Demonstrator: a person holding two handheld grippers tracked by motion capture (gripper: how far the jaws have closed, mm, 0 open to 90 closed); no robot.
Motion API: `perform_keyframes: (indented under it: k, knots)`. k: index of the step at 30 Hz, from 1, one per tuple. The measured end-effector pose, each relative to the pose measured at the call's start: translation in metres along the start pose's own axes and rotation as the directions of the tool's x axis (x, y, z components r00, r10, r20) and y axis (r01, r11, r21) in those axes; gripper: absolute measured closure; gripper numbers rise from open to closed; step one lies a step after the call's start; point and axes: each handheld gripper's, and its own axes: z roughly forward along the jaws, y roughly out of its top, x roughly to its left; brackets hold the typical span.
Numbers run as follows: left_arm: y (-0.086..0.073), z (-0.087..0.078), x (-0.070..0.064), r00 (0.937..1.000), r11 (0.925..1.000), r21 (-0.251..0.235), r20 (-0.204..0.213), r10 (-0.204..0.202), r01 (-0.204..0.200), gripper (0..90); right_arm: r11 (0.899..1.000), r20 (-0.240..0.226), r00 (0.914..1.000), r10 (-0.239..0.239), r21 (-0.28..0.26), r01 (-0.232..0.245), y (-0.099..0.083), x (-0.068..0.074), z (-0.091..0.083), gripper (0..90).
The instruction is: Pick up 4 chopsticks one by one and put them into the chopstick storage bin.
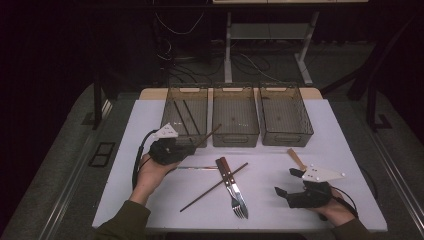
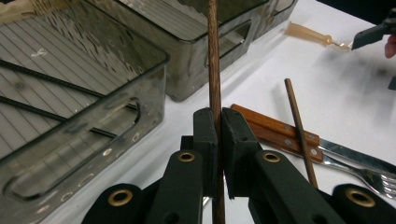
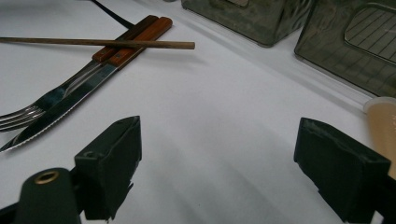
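My left gripper (image 1: pixel 192 146) (image 2: pixel 219 135) is shut on a brown chopstick (image 1: pixel 209 135) (image 2: pixel 214 60) and holds it near the front of the left bin (image 1: pixel 186 115) (image 2: pixel 74 121), which has two dark chopsticks (image 1: pixel 184 119) inside. A second brown chopstick (image 1: pixel 214 187) (image 2: pixel 299 130) (image 3: pixel 93 43) lies slanted across a wooden-handled knife (image 1: pixel 234 182) (image 3: pixel 84 88) and fork (image 1: pixel 236 200) (image 3: pixel 28 112). My right gripper (image 1: pixel 289 182) (image 3: pixel 219 172) stands open low over the white table (image 1: pixel 270 200), beside a pale-handled utensil (image 1: pixel 296 158) (image 3: pixel 383 121) (image 2: pixel 313 35).
Two more smoky plastic bins, the middle one (image 1: pixel 235 117) and the right one (image 1: pixel 285 115), stand in a row at the table's far side. A thin shiny stick (image 1: pixel 197 167) lies flat by the left hand. Dark floor and cables lie beyond the table.
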Motion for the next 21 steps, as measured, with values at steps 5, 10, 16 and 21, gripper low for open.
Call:
perform_keyframes:
  k: [5, 10, 16, 21]
  knots:
    - [0.006, 0.002, 0.005, 0.9999, 1.0, -0.007, -0.01, -0.006, 0.006, 84.2, 1.0, 0.001, 1.0, 0.004, 0.002, -0.004, 0.0, 0.0, 0.0, 15.4]
    - [0.016, 0.004, 0.01, 0.9998, 0.9999, -0.01, -0.02, -0.004, 0.003, 84.2, 1.0, 0.0, 1.0, 0.003, 0.002, -0.003, 0.0, 0.0, 0.0, 15.4]
    - [0.029, 0.005, 0.015, 0.9993, 0.9999, -0.015, -0.038, 0.003, -0.004, 84.2, 1.0, 0.001, 1.0, 0.002, 0.003, -0.002, 0.0, 0.0, -0.001, 15.4]
    - [0.039, 0.005, 0.02, 0.9985, 0.9998, -0.02, -0.055, 0.004, -0.005, 84.2, 1.0, 0.002, 1.0, -0.001, 0.002, 0.001, 0.0, 0.0, -0.001, 15.4]
